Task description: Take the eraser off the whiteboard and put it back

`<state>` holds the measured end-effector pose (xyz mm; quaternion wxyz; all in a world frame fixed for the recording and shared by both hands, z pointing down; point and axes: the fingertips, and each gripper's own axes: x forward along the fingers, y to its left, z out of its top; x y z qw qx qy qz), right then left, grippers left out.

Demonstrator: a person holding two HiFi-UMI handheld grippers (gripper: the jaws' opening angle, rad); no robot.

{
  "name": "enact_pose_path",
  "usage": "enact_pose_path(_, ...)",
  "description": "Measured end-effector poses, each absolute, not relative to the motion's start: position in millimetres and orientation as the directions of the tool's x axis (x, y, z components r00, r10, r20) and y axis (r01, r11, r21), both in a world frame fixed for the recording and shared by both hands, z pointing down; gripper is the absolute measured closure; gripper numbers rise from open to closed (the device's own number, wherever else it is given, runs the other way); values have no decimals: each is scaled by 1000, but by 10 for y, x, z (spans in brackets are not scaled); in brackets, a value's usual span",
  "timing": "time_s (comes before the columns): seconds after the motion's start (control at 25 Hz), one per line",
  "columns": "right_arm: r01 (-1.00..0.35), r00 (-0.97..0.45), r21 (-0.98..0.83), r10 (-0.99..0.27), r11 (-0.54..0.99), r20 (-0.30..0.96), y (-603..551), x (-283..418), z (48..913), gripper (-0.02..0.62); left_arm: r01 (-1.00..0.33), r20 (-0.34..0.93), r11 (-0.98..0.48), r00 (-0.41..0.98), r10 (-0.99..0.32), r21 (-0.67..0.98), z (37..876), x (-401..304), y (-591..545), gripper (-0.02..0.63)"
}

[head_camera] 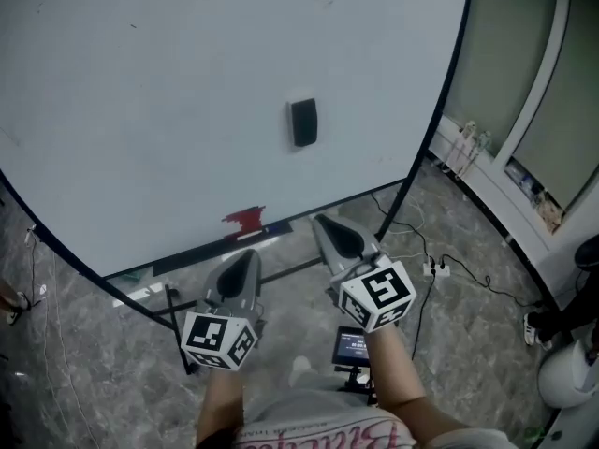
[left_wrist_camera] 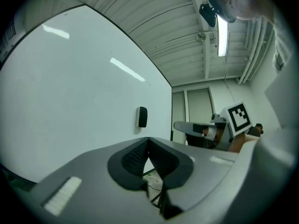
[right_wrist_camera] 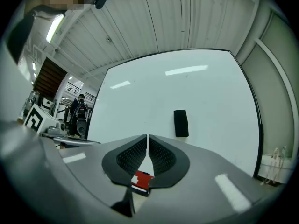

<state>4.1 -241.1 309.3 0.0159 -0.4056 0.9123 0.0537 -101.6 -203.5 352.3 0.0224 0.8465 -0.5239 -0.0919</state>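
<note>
A black eraser [head_camera: 304, 123] sticks upright on the big whiteboard [head_camera: 168, 92], right of its middle. Both grippers hang below the board's lower edge, well short of the eraser. My left gripper [head_camera: 246, 258] is shut and holds nothing. My right gripper [head_camera: 327, 224] is also shut and empty, and stands closer to the board. In the left gripper view the eraser [left_wrist_camera: 142, 116] shows above the closed jaws, with the right gripper [left_wrist_camera: 180, 125] off to the right. In the right gripper view the eraser [right_wrist_camera: 181, 123] sits up and right of the closed tips [right_wrist_camera: 147, 137].
A red object [head_camera: 245, 219] lies on the board's bottom ledge, also seen below the right jaws as a red object [right_wrist_camera: 142, 180]. Cables and a power strip [head_camera: 436, 269] cross the marble floor. A small screen device [head_camera: 353, 346] sits by my legs. A person [right_wrist_camera: 79, 112] stands far off.
</note>
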Motion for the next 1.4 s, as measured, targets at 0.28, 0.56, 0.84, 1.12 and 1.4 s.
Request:
enact_pose_path(0.28,-750,-658,149,-750,644,-70,-3334,-13,2754,478,-897,-145,-417,397,-906,147,3514,-1030,-2552,606)
enact_pose_path(0.56,-802,-592,147,-803,580,-62,-3953,-70,2593,379,-901,-141,-403,383,-913,162,3566,-1066,-2868,607)
enact_pose_path(0.84,-840,-534,135,-845,526,-29,-4345,-175,2551,370,-890,-132,-427,409,-903,159,3560,-1096,-3050,607)
enact_pose_path(1.12,-864,-490,160,-871,478,-40,-4474,-224,2511,358,-877,-125,-454,439,-890,154,3571,-1116,-3184,607)
enact_pose_path(1.4,-860,-497,155,-866,485,-46,-4445,-209,2516,364,-867,-125,-472,457,-881,158,3557,-1111,-3267,606)
